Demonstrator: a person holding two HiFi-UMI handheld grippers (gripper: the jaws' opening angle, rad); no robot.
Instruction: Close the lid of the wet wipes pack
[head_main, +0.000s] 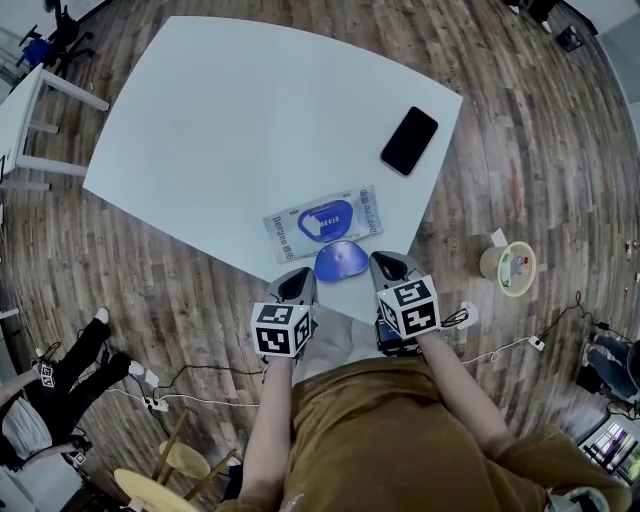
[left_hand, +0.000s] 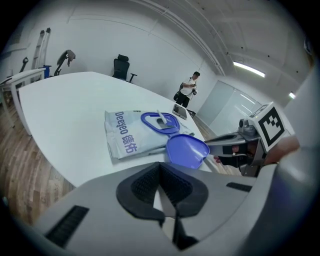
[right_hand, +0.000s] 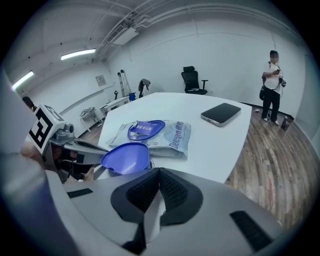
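The wet wipes pack (head_main: 322, 222) lies flat near the white table's (head_main: 220, 120) front edge, pale blue-grey with a blue oval rim (head_main: 325, 218). Its blue lid (head_main: 342, 261) stands flipped open toward me, hanging past the pack's near side. In the left gripper view the lid (left_hand: 186, 150) is just ahead and right of the pack (left_hand: 125, 136); in the right gripper view the lid (right_hand: 126, 157) is ahead and left of the pack (right_hand: 172, 136). My left gripper (head_main: 298, 283) (left_hand: 161, 172) and right gripper (head_main: 390, 266) (right_hand: 159, 177) flank the lid, both shut and holding nothing.
A black phone (head_main: 409, 141) (right_hand: 226, 112) lies at the table's far right. On the wooden floor are a paper bowl (head_main: 508, 268), cables and a power strip (head_main: 150, 403), and a stool (head_main: 170, 470). A person (right_hand: 272, 85) stands beyond the table; another person (head_main: 50, 395) sits at lower left.
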